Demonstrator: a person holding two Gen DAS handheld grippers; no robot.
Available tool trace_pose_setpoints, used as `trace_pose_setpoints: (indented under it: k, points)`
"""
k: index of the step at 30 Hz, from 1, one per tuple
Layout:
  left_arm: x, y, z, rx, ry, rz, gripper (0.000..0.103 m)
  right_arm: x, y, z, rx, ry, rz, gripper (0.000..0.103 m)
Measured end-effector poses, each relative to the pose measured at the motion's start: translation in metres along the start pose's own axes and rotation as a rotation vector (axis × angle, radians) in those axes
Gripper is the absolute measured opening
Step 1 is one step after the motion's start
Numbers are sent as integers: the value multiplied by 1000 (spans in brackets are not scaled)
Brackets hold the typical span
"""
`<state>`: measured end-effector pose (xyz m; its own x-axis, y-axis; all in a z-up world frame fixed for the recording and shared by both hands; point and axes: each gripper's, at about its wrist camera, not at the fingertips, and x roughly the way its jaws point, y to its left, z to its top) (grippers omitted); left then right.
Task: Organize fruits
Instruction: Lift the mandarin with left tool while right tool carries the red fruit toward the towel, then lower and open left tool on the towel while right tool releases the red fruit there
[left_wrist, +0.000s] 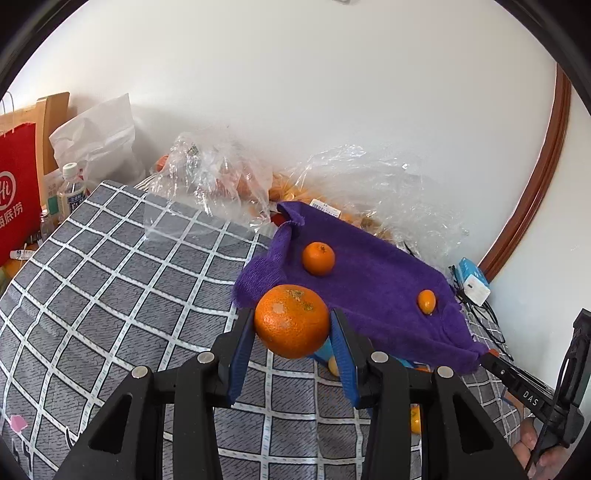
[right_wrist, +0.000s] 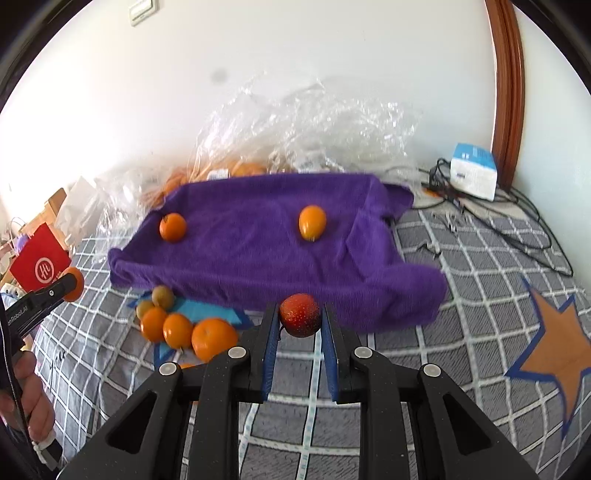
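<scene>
Left tool (left_wrist: 292, 325) grips round, speckled orange (left_wrist: 291, 320).

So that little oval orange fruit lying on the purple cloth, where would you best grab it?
Grip the oval fruit across its narrow middle, coming from above. It lies on its side on the purple cloth, alone, so fingers fit either side. Its long axis runs roughly front to back here; pinching the tips would likely slip.

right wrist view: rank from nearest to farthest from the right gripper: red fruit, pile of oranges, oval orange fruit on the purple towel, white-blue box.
1. Red fruit: clamped in the right gripper.
2. Pile of oranges: just left, on the checked cloth.
3. Oval orange fruit: straight ahead, on the purple towel.
4. White-blue box: far right, by the wall.
</scene>
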<state>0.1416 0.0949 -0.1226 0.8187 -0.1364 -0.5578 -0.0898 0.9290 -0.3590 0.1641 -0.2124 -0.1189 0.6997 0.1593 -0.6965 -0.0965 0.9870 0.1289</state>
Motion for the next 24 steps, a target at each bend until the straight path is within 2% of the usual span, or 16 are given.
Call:
trace_pose_setpoints:
  k: [5, 13, 18, 24]
  points:
    - [7, -24, 24, 30, -23, -19, 39, 0, 1, 23, -13, -35, -3, 23]
    - [51, -54, 50, 80, -12, -27, 39, 21, -2, 55, -7, -58, -8, 23]
    - [79, -56, 47, 84, 9, -12, 39, 42, 1, 72, -12, -71, -4, 23]
    - [105, -48, 32, 85, 43, 20, 39, 74, -1, 57, -32, -17, 2, 23]
